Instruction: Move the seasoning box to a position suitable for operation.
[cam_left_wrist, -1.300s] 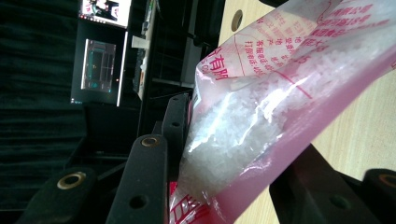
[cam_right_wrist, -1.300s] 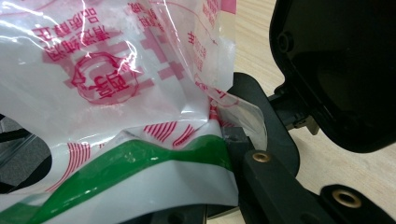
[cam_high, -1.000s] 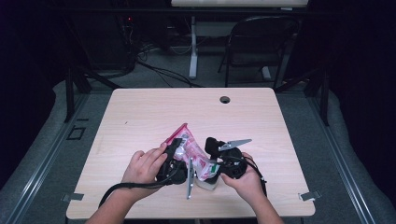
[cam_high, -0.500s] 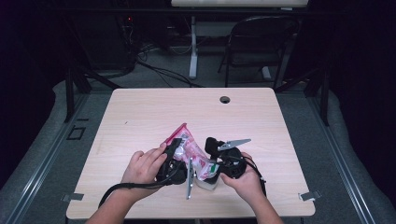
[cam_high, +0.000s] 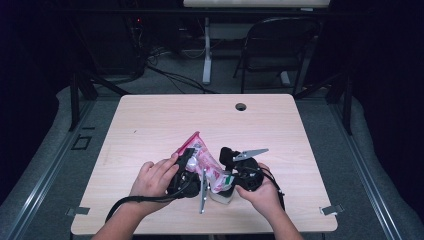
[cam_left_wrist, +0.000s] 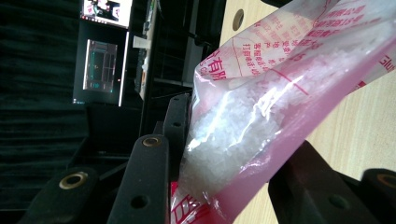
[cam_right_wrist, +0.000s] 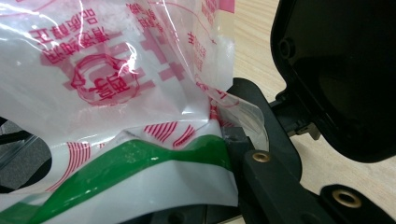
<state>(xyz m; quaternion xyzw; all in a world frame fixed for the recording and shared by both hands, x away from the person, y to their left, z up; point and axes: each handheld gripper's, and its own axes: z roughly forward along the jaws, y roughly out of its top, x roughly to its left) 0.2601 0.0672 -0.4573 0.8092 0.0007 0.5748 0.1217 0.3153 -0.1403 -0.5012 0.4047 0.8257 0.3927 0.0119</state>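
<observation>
A clear plastic bag (cam_high: 204, 161) with pink print and white crystals inside lies tilted near the table's front edge, between both hands. My left gripper (cam_high: 196, 165) comes in from the left and is shut on the bag's body. In the left gripper view the bag (cam_left_wrist: 261, 116) is pressed between the two black jaws of the left gripper (cam_left_wrist: 229, 158). My right gripper (cam_high: 226, 174) comes in from the right and is shut on the bag's lower end. There the bag (cam_right_wrist: 116, 84) has a green stripe, and the right gripper (cam_right_wrist: 205, 140) pinches its film; one jaw is hidden under the plastic.
The wooden table (cam_high: 150, 125) has a cable hole (cam_high: 240, 106) at the back. A folding chair (cam_high: 280, 45) stands behind it. Lit monitors (cam_left_wrist: 100, 65) glow in the dark to the side. A black housing (cam_right_wrist: 336, 70) sits close by in the right gripper view.
</observation>
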